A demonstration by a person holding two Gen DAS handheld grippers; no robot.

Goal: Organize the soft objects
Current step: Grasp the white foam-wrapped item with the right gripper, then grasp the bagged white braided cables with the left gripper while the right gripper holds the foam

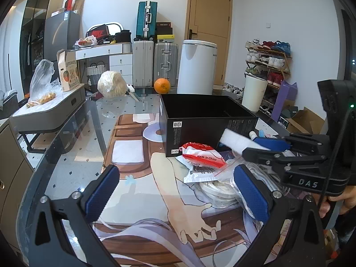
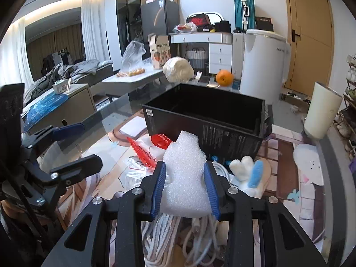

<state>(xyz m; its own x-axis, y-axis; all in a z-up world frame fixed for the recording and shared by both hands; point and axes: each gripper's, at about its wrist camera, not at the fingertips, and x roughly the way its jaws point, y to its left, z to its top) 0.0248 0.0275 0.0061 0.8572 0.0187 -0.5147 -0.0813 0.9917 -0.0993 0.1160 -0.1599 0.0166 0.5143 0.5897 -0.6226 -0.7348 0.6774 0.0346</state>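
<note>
A white foam piece (image 2: 184, 173) sits squeezed between the blue pads of my right gripper (image 2: 184, 165), just in front of the open black box (image 2: 233, 138). In the left wrist view that gripper (image 1: 267, 146) holds the foam (image 1: 235, 139) against the near right corner of the box (image 1: 211, 129). My left gripper (image 1: 175, 173) is open, nothing between its pads, low over the table mat. A red-and-white plastic bag (image 1: 200, 153) and coiled white cables (image 1: 220, 191) lie between the two grippers. A white-and-blue plush toy (image 2: 247, 171) lies right of the foam.
An orange (image 1: 162, 85) and a plastic-wrapped white bundle (image 1: 112, 84) rest at the glass table's far edge. A white bin (image 1: 197, 66) and a cream cylinder (image 1: 253, 95) stand behind the box. A person's hand (image 1: 338, 200) grips the right tool.
</note>
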